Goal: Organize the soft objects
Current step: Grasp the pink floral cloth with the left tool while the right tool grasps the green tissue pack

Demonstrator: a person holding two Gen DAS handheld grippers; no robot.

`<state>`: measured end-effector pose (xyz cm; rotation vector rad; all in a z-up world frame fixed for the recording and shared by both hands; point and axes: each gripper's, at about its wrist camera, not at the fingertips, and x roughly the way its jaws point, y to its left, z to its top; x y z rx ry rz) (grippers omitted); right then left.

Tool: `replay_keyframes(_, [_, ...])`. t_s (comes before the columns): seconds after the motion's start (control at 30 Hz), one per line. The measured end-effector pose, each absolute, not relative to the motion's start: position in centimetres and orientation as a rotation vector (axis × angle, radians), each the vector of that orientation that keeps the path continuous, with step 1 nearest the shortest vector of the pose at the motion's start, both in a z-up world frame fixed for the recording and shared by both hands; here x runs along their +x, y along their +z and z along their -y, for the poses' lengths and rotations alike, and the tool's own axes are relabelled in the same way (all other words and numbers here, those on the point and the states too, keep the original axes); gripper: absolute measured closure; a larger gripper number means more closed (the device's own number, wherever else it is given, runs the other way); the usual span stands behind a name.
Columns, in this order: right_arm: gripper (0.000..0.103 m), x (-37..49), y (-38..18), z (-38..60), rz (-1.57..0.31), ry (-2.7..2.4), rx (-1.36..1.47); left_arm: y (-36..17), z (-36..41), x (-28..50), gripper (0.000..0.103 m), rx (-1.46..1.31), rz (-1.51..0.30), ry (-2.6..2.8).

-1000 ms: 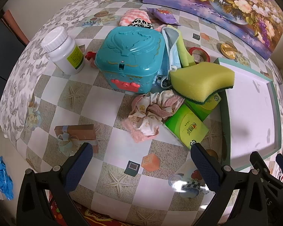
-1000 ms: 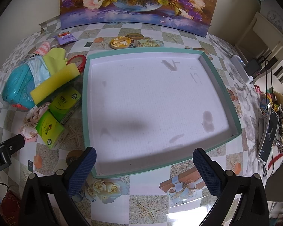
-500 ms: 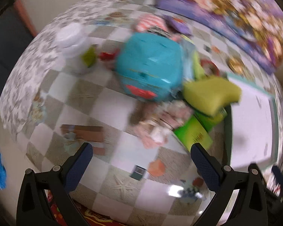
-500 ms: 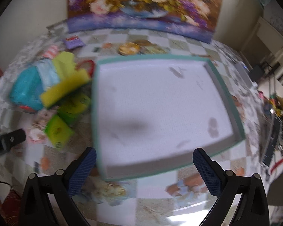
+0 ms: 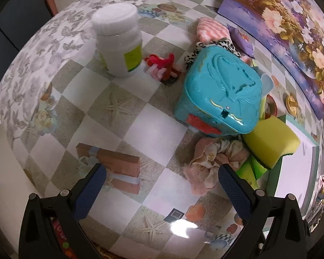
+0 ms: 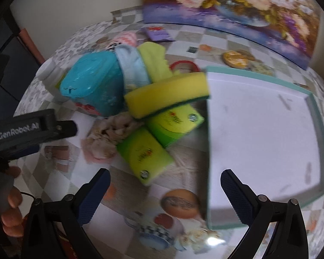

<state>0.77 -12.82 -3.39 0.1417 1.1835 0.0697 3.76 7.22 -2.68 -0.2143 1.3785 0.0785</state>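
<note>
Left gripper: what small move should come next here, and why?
Probably ease the left gripper forward and a little right, down onto the pink fabric scrunchie. Its jaws are wide open and hold nothing, and the scrunchie lies loose on the table just ahead of the right finger, the nearest soft item. The white tray beside the pile looks empty, so nothing seems sorted yet.

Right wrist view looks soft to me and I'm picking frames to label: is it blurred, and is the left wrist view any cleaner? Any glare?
Right wrist view: motion-smeared; the yellow sponge and green packs have soft edges and unreadable print, with a glare spot on the tablecloth. Left wrist view: sharp, the teal box and white bottle crisp, one glare patch low; fisheye bending in both.
</note>
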Motion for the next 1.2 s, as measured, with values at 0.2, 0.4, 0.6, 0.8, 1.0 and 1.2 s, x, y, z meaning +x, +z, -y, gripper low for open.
replay_keyframes(0.2, [0.010,2.3,-4.9,10.0,-1.180,0.126,0.056,-3.1,-6.5,4.8,0.000,-0.227,-1.372,0.027])
replay_keyframes(0.4, [0.017,3.4,-6.7,9.4,-1.226,0.140,0.049,-4.0,-6.0,6.3,0.000,-0.196,-1.384,0.022])
replay_keyframes(0.6, [0.032,4.0,-7.5,9.2,-1.242,0.140,0.047,-5.5,-5.2,6.9,0.000,-0.186,-1.405,-0.006])
replay_keyframes(0.8, [0.038,4.2,-7.7,9.4,-1.243,0.146,0.052,-6.8,-3.9,7.6,0.009,-0.166,-1.411,-0.026])
replay_keyframes(1.0, [0.039,3.6,-7.8,9.4,-1.254,0.154,0.043,-7.8,-2.6,8.1,0.024,-0.128,-1.426,-0.046])
replay_keyframes(1.2, [0.040,3.2,-7.5,9.5,-1.268,0.157,0.040,-8.5,-0.7,7.2,0.024,-0.024,-1.398,-0.052])
